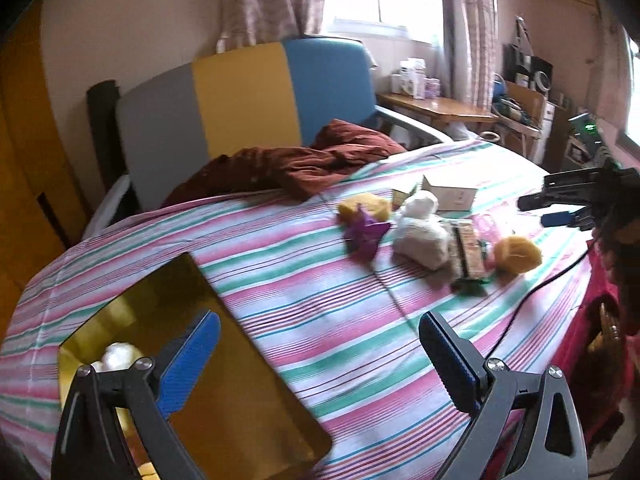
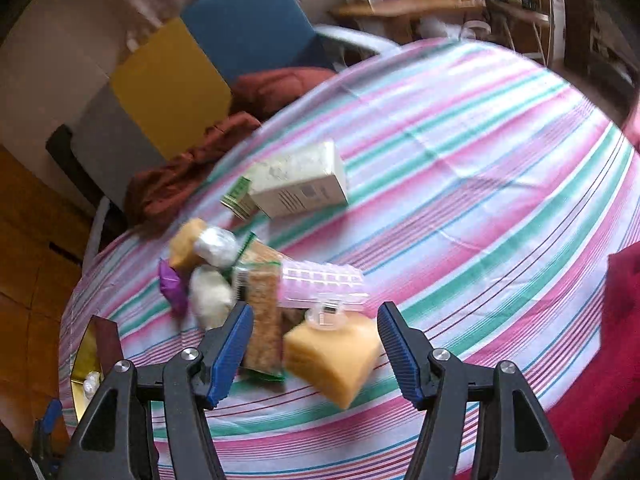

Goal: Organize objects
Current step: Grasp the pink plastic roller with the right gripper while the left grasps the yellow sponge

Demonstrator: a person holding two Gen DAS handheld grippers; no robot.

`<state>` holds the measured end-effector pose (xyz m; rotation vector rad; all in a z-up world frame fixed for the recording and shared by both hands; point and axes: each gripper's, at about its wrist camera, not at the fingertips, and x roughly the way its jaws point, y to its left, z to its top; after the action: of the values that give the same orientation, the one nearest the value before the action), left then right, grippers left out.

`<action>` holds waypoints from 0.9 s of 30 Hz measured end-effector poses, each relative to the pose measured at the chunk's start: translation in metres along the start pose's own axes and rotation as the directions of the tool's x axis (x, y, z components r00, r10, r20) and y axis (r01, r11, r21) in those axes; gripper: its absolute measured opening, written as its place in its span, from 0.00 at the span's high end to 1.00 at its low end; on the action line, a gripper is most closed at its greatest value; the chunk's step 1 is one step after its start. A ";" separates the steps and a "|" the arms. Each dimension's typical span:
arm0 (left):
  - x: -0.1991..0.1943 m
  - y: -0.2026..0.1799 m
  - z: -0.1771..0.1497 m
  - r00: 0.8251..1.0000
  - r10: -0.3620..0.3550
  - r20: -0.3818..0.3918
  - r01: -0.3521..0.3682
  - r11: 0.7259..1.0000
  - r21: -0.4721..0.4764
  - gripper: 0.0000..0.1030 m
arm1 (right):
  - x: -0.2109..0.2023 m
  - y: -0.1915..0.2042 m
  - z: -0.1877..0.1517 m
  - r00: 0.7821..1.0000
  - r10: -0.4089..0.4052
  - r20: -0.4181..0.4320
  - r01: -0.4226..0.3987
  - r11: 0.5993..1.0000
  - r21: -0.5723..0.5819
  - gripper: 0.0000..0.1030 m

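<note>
A pile of small objects lies on the striped bedsheet (image 1: 320, 300): two yellow sponges (image 1: 518, 254) (image 1: 364, 206), a purple wrapper (image 1: 366, 234), a white bundle (image 1: 420, 228), a snack bar (image 1: 468, 248) and a white carton (image 1: 452, 194). My left gripper (image 1: 320, 352) is open and empty, with its left finger over an open gold box (image 1: 224, 400) that holds a white lump (image 1: 116, 356). My right gripper (image 2: 316, 344) hovers open over the near yellow sponge (image 2: 336, 360), which shows between the fingers without the pads pressing it. A pink plastic piece (image 2: 324, 284) lies just beyond it.
A rumpled dark red cloth (image 1: 296, 164) lies by the grey, yellow and blue headboard (image 1: 240, 96). A black cable (image 1: 536, 292) crosses the bed's right edge beside red fabric (image 2: 600, 380). A wooden table (image 1: 440, 108) and cluttered shelves stand behind.
</note>
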<state>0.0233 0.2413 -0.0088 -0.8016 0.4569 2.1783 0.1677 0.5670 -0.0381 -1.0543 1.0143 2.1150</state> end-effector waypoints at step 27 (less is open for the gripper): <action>0.079 -0.055 0.040 0.972 -0.197 -0.129 0.197 0.980 -0.013 0.12 | 0.056 -0.007 0.024 0.983 0.147 -0.109 -0.141 0.988 0.060 0.38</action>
<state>0.0078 0.3410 -0.0357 -0.9513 0.4222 1.9511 0.1334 0.5987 -0.0774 -1.1163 1.2274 2.1493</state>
